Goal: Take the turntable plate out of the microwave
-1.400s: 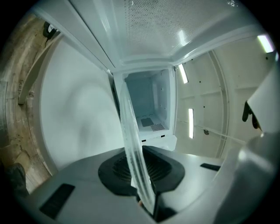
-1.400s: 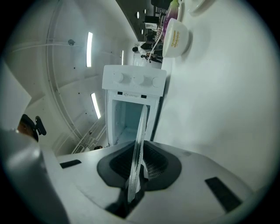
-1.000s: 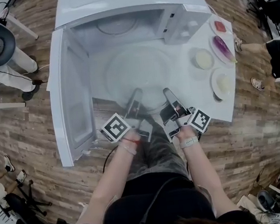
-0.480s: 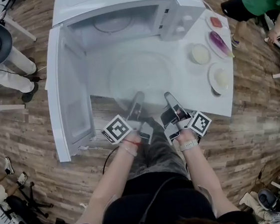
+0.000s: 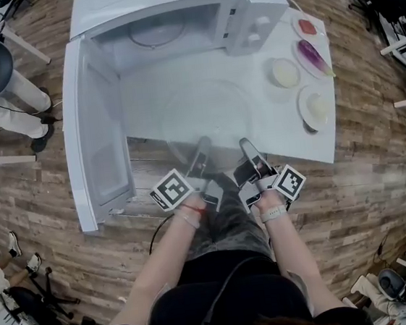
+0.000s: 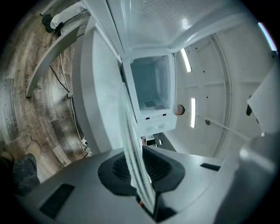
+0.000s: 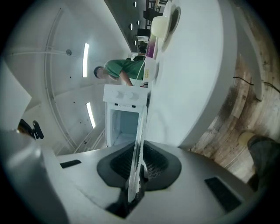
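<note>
Left claw (image 5: 202,146) and right claw (image 5: 246,144) clamp the turntable plate (image 5: 208,110) by its rim; microwave panel (image 5: 247,25) print seems illegible.

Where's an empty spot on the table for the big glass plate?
The bare table in front of the microwave, under the glass plate, between the open door and the dishes. The right edge is crowded.

Head view: bright, even overhead light, only soft shadows. The white table top (image 5: 271,125) is near blown out, so the clear round glass plate (image 5: 204,110) hardly shows. Heavy fisheye bend at frame edges. Both gripper views: black vignette in corners, long ceiling strip lights (image 6: 193,113) glare, plate edge close to lens blurred.
</note>
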Motion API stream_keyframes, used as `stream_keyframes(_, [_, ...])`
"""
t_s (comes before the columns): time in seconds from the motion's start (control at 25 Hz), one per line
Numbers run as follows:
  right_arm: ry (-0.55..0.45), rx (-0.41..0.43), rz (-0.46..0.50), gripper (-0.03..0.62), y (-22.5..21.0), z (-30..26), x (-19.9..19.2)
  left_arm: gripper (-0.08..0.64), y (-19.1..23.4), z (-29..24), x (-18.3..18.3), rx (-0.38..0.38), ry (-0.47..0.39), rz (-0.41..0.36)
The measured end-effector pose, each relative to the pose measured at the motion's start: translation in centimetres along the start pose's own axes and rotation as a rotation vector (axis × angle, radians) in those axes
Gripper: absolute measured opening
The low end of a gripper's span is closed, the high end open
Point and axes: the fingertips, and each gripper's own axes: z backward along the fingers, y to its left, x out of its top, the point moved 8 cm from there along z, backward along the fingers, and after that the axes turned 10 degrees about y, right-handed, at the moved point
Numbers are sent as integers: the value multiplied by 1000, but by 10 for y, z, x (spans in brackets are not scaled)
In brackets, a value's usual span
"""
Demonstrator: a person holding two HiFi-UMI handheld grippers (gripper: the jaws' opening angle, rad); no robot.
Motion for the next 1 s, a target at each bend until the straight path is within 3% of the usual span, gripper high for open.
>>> stream_keyframes(1.0, [-41,-33,-34,48,-15,22,-4,37,10,-7,-16,4,81,28])
